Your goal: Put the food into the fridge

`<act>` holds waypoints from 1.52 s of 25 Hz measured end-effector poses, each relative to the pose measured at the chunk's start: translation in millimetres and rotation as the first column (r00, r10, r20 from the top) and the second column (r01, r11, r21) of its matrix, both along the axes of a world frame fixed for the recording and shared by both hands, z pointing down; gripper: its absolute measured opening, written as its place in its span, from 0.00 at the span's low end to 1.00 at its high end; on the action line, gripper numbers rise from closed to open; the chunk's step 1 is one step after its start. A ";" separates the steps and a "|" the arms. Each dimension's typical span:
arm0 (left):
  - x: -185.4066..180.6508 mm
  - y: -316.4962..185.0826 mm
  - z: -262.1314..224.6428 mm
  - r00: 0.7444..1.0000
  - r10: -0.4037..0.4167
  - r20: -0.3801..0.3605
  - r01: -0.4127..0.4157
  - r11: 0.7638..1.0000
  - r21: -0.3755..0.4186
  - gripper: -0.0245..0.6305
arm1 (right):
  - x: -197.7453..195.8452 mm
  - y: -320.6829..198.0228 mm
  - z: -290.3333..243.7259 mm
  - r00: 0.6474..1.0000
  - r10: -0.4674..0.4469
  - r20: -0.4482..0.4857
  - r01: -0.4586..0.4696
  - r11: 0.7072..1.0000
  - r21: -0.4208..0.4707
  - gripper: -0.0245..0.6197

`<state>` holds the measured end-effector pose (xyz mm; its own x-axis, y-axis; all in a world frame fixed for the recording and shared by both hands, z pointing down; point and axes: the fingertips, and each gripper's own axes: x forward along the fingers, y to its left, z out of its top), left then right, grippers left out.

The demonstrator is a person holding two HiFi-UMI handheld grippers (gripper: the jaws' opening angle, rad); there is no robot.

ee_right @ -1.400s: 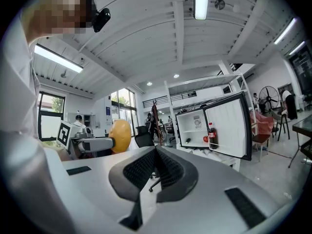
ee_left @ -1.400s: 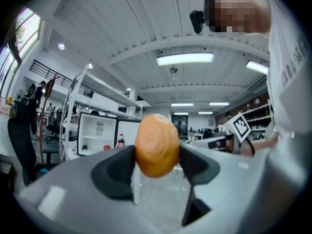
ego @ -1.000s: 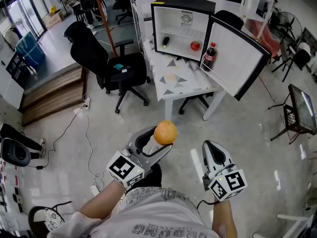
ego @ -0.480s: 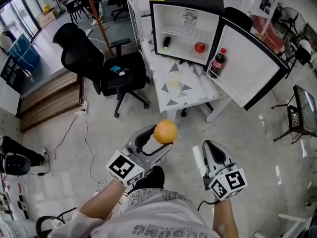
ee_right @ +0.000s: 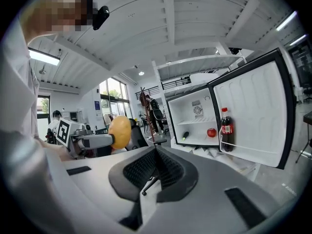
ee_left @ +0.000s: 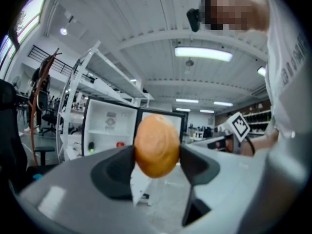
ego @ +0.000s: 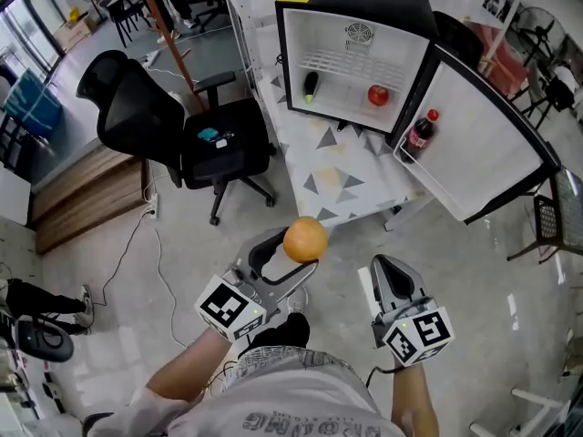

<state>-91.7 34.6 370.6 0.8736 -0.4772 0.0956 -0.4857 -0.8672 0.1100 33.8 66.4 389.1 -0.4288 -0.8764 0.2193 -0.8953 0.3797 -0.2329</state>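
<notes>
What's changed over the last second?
The person has walked nearer the open fridge, which shows larger in the head view. Nothing was taken hold of or let go. The left gripper still holds the orange; the right gripper stays shut, empty.

the head view looks steeply down from head height, with the open fridge [ego: 346,80] far ahead. each gripper view sits low behind its jaws, tilted up toward the ceiling [ee_left: 146,43]. both share that fridge, and the right one catches the left gripper [ee_right: 117,134].

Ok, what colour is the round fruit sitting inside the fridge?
Red. The fruit shows best in the head view.
</notes>
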 end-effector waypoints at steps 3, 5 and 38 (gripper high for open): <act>-2.5 -27.3 0.6 1.000 0.011 -0.001 -0.011 1.000 -0.003 0.48 | -4.4 -25.6 1.0 1.000 0.009 0.002 -0.009 1.000 -0.006 0.04; -2.7 -43.4 1.2 1.000 0.021 0.000 -0.021 1.000 -0.001 0.48 | -6.4 -41.1 2.7 1.000 0.016 0.003 -0.016 1.000 -0.010 0.04; -0.1 -140.9 -14.9 0.998 0.058 0.006 -0.059 0.997 0.048 0.48 | -6.1 -138.0 -18.6 0.998 0.060 0.004 -0.060 0.997 0.048 0.04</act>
